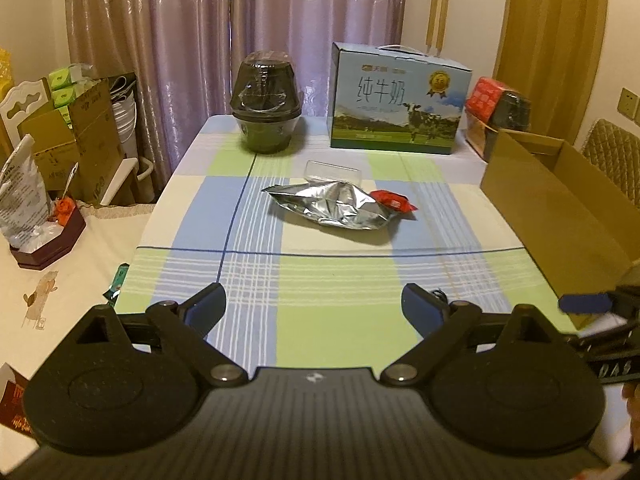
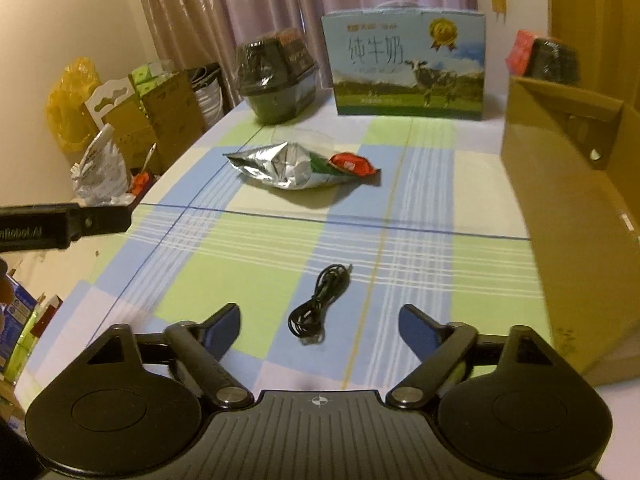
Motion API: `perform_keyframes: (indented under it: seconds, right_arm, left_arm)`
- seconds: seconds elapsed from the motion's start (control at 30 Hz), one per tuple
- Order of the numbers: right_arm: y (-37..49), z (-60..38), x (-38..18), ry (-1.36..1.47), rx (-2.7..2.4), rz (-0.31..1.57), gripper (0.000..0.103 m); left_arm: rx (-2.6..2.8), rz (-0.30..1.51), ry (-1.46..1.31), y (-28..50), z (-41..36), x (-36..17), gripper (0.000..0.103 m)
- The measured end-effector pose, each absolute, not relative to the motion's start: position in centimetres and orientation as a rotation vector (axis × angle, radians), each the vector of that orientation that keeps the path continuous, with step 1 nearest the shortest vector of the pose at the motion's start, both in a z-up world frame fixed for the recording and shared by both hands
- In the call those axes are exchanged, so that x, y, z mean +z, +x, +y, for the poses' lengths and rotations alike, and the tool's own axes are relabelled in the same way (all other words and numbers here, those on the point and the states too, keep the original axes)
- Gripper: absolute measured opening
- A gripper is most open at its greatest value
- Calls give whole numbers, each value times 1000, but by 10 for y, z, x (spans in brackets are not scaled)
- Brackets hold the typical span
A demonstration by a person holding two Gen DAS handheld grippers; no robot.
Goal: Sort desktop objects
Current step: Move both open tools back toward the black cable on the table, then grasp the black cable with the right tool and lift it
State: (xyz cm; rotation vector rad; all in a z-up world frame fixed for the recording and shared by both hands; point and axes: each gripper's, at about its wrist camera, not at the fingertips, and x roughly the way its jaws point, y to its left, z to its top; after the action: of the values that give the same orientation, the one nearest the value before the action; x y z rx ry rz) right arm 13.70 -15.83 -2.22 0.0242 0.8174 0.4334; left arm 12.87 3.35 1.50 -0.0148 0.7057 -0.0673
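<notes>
Your left gripper (image 1: 314, 306) sits low in the left wrist view with its jaws spread wide and nothing between them, only the checked tablecloth (image 1: 320, 280) below. At the middle of that frame lies a crumpled silver foil bag (image 1: 332, 206), with a small red packet (image 1: 394, 202) touching its right end and a clear plastic box (image 1: 334, 172) just behind it. In the upper middle stand a dark wrapped bowl (image 1: 266, 108) and, to its right, a blue milk carton box (image 1: 398, 100). An open cardboard box (image 1: 560, 200) fills the right side of the frame.

Your right gripper (image 2: 320, 326) is also spread apart and pinches nothing. In the right wrist view a coiled black cable (image 2: 320, 304) lies on the cloth at the lower middle of the frame, between the two fingertips and slightly ahead of them; the pads are not touching it. The foil bag (image 2: 276, 166) and red packet (image 2: 352, 164) lie further up at the middle of the frame, well apart from the cable. The cardboard box (image 2: 560, 200) rises along the right edge, and part of your left gripper (image 2: 64, 224) juts in from the left edge.
</notes>
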Motion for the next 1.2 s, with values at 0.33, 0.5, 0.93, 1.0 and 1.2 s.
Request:
perform_keyframes:
  seconds: [0.33, 0.5, 0.93, 1.0, 1.2]
  right_arm:
    - [167, -125, -76, -18, 439, 856, 56]
    - [175, -115, -92, -63, 421, 834, 47]
    - [175, -128, -96, -118, 391, 784, 8]
    - [175, -132, -94, -112, 389, 784, 8]
    - [184, -153, -81, -84, 351, 755, 8]
  left_arm:
    - [-87, 731, -10, 185, 40, -24, 92]
    - [-119, 745, -14, 204, 33, -35, 92]
    - [-151, 772, -22, 221, 21, -47, 92]
    - [-155, 778, -17, 221, 18, -48, 92]
    - [-173, 773, 13, 221, 6, -48, 92]
